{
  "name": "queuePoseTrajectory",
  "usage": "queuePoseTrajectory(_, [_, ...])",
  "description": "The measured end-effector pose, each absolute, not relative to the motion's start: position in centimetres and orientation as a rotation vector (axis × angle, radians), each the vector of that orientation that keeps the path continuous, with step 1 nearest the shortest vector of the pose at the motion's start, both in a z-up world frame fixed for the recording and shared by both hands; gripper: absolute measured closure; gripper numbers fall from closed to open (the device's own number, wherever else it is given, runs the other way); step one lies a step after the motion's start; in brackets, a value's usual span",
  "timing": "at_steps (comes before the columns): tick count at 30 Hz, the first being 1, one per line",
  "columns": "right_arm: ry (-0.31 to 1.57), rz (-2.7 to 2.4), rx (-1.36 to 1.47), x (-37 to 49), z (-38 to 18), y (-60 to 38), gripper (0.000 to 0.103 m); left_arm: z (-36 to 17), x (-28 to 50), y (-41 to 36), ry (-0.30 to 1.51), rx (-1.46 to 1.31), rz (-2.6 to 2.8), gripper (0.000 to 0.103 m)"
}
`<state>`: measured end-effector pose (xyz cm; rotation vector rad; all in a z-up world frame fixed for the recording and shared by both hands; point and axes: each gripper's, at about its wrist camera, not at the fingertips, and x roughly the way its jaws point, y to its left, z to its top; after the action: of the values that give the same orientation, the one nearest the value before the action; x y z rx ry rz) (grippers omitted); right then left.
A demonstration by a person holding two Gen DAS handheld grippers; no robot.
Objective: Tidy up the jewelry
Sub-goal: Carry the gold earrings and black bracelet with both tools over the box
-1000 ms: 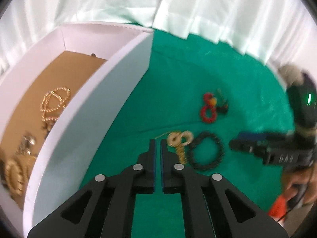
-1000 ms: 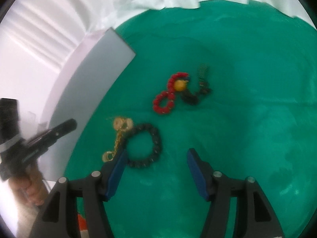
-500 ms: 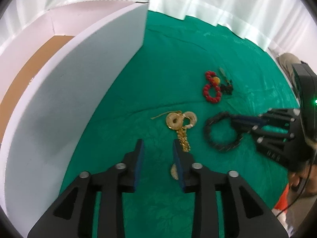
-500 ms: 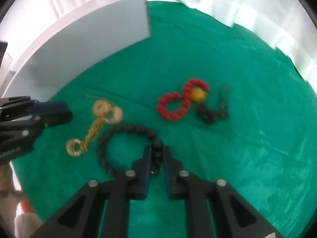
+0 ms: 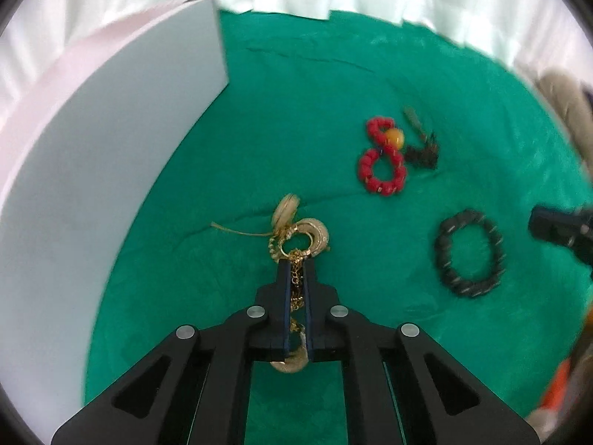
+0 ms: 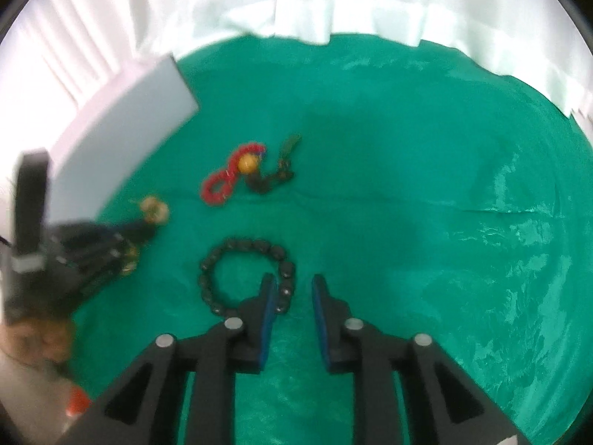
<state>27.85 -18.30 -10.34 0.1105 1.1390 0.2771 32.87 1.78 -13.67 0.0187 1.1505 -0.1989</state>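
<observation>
A green cloth covers the whole work surface, with pale drapery hanging behind it and the white box standing at its left edge.

Your left gripper has just closed, and its jaws are pinched on the gold chain, which runs up between the pads. The gold rings at the chain's far end spill out just past the fingertips, and another gold loop shows below the pads, so you have the piece by its middle. That grip makes sense for a limp chain: both ends can hang free when you lift. Judging by the task, the chain belongs in the box beside it.

Your right gripper has just let its jaws part a little; they stand narrowly apart. The black bead bracelet lies on the cloth, with a few beads of its near arc in the gap against the left pad, while the right pad is clear of it, so nothing is gripped there.

Further out, the red bead bracelet, folded into a figure eight with an amber bead, lies touching a dark tasselled piece, well apart from the gold chain.

The box's tall near wall stands between the chain and the inside, so I think you will have to lift it over the rim. The dangling rings could catch on that edge. The right gripper sits clear of that route.
</observation>
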Motion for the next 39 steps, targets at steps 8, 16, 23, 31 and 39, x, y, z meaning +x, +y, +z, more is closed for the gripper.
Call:
queuePoseTrajectory(8, [1.241,0.416,0.288,29.7,-9.8,-16.7,0.080,-7.8,31.8,6.3,1.089,-0.216,-0.238,0.101])
queuePoseTrajectory(16, [1.327,0.386,-0.049,31.0,-14.2,-8.5,0.074,-6.0,29.7,6.7,1.076,-0.177,-0.176,0.100])
queuePoseTrajectory(23, [1.230,0.401,-0.042,29.8,-12.3,-8.7,0.091,-4.3,27.4,8.3,1.070,-0.196,-0.158,0.100])
queuePoseTrajectory(31, [1.079,0.564,0.174,28.4,-2.9,-10.4,0.091,1.0,23.9,13.3,1.007,-0.278,-0.130,0.100])
queuePoseTrajectory(39, [0.954,0.756,0.207,30.5,5.0,-3.2,0.091,6.3,22.0,21.8,0.928,-0.307,-0.006,0.100])
